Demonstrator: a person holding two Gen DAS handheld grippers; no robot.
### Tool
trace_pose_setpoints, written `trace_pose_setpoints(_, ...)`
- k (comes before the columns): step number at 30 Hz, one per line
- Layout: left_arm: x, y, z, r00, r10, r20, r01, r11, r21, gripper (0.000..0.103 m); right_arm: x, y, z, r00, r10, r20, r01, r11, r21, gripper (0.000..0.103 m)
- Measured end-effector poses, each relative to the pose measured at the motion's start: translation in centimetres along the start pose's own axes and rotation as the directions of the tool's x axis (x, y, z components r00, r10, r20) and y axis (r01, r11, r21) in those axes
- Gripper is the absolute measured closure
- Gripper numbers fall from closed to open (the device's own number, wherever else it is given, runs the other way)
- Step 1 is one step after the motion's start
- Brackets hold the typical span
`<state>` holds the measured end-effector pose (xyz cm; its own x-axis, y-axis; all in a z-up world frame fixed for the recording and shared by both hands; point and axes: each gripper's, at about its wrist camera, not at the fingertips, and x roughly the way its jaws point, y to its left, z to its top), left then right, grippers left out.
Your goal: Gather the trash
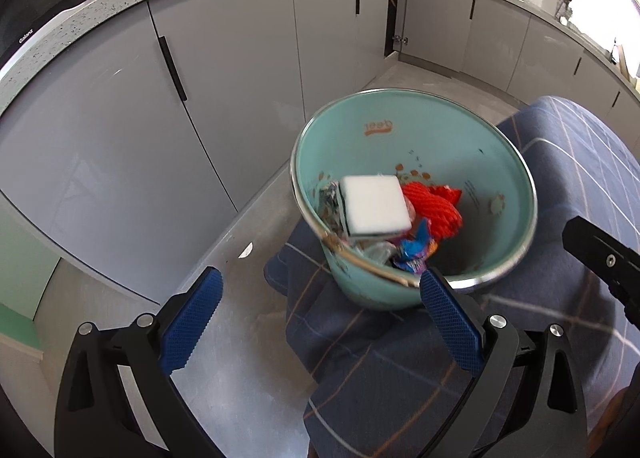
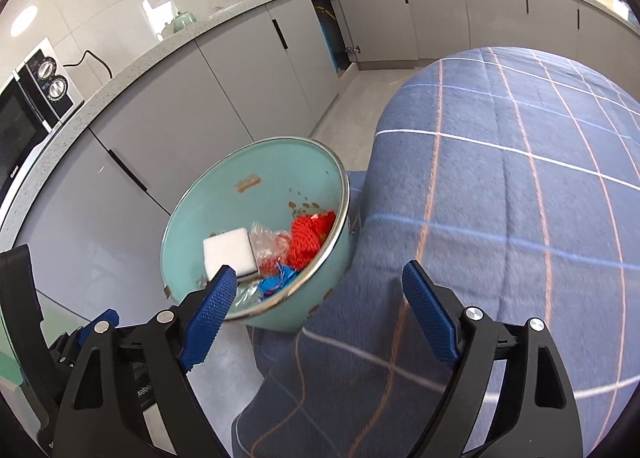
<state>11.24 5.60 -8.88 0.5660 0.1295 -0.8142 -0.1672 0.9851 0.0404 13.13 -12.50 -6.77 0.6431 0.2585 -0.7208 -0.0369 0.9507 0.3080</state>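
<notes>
Teal enamel bowl (image 1: 472, 138) with a bright metal rim sits tilted at the centre of the left wrist view, resting on a blue plaid cloth (image 1: 560, 162) that drapes over a rounded surface; its near edge overhangs the cloth's folded border. Inside lie the trash pieces: a white sponge block (image 1: 376, 204) on top, a red mesh net (image 1: 434, 206) to its right, a blue wrapper (image 1: 416, 254) at the near rim and crumpled clear plastic (image 2: 266, 242) between sponge and net.

The left gripper (image 1: 320, 298) hovers low in the frame, its blue-padded fingers spread wide apart and holding nothing; the right-hand pad sits just in front of the bowl's near rim, while the left-hand pad hangs over bare grey floor (image 1: 240, 338).

In the right wrist view the right gripper (image 2: 316, 286) is likewise spread, empty, with one pad overlapping the bowl's lower rim and the other over the plaid cloth.

Grey cabinet doors (image 1: 120, 118) curve across the upper left, well apart from the bowl, with floor between. A microwave (image 2: 24, 114) stands on the speckled countertop (image 1: 100, 6).
</notes>
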Motion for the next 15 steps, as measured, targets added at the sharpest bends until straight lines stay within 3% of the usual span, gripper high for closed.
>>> trace_pose_setpoints(8,-3.4,-0.5,-2.6,0.997,-0.012,0.077,0.011,1.000,0.013,0.006,-3.1,0.4,-2.1,0.998,-0.003,0.059,0.005,0.999,-0.035,0.019)
trace_pose_setpoints(15,-5.4,-0.5,-3.9,0.994,-0.049,0.100,0.048,0.999,0.015,0.006,-5.6,0.0,-3.2,0.995,-0.021,0.095,0.026,0.999,-0.043,0.019)
